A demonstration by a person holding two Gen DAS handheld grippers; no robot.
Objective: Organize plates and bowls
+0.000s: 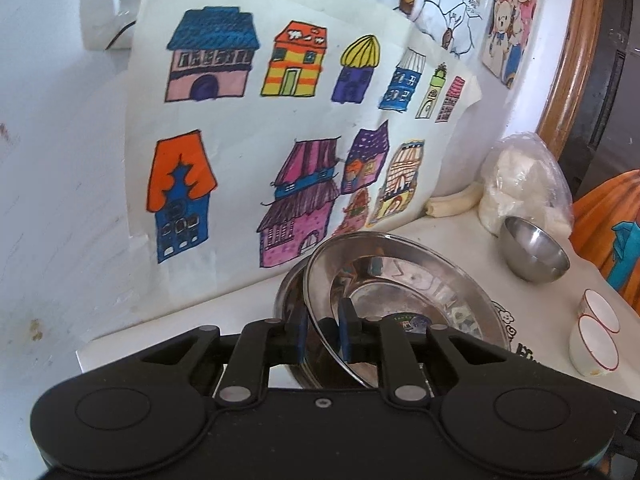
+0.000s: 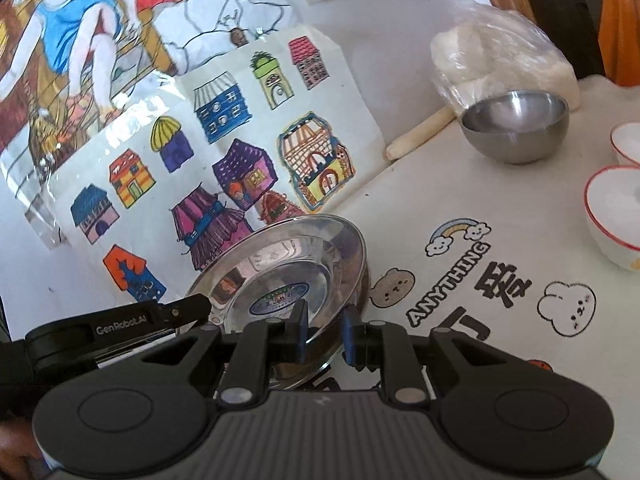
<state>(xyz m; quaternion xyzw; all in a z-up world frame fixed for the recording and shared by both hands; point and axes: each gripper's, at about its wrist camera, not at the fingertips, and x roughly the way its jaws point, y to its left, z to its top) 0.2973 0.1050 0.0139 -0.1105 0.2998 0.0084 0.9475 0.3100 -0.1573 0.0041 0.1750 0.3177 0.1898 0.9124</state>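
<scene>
Here two steel plates (image 1: pixel 400 280) sit nested and tilted on the surface (image 2: pixel 500 208), just below the house drawing (image 1: pixel 260 120). The left gripper (image 1: pixel 323 334) pinches the top plate's near rim; the right gripper (image 2: pixel 324 334) pinches the same stack's rim. The top plate holds only a sticker. Right of the plates, a steel bowl (image 1: pixel 534 250) stands empty before a plastic bag (image 1: pixel 524 180) of white lumps. Two white cups (image 1: pixel 596 330), nearer, look empty. The lower plate is mostly hidden.
</scene>
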